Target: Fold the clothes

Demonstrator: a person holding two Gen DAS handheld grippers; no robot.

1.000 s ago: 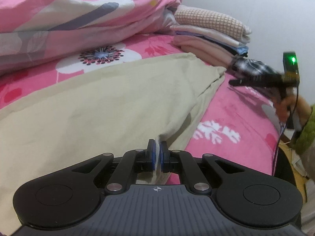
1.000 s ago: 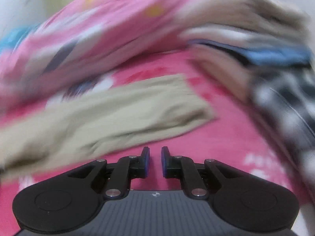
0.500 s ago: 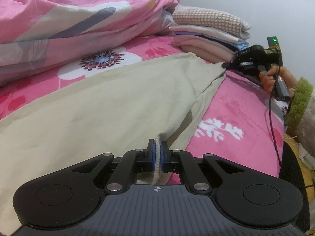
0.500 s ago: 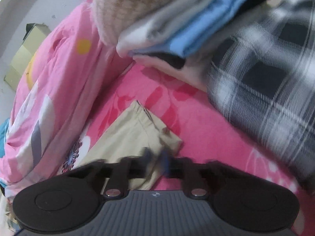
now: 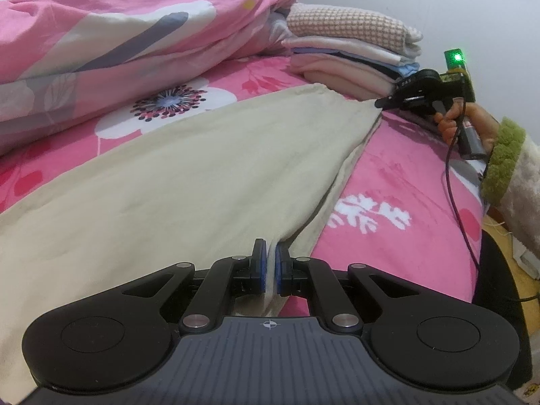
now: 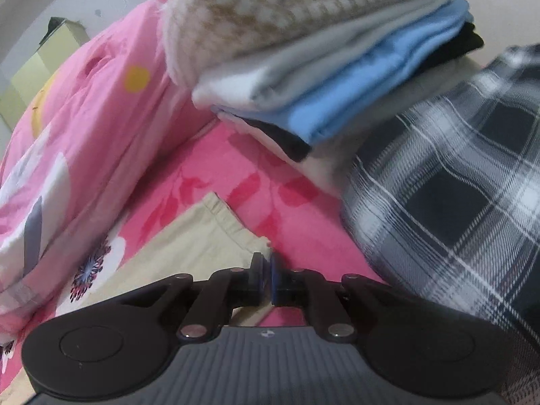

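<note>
pinching beige cloth (image 5: 189,182) corners — left gripper (image 5: 269,271), right gripper (image 6: 266,278) — both clamped

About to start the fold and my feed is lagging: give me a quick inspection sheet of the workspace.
Surface: pink floral bedsheet, soft.
Job's things: beige garment spread flat, one edge lifted.
Clutter: folded clothes stack; plaid garment; bunched pink duvet.
Grippers: left gripper shut on the garment's near edge; right gripper shut on its far corner.
Cables: dark cable trailing from the right gripper over the sheet.
Surroundings: pale wall.
</note>
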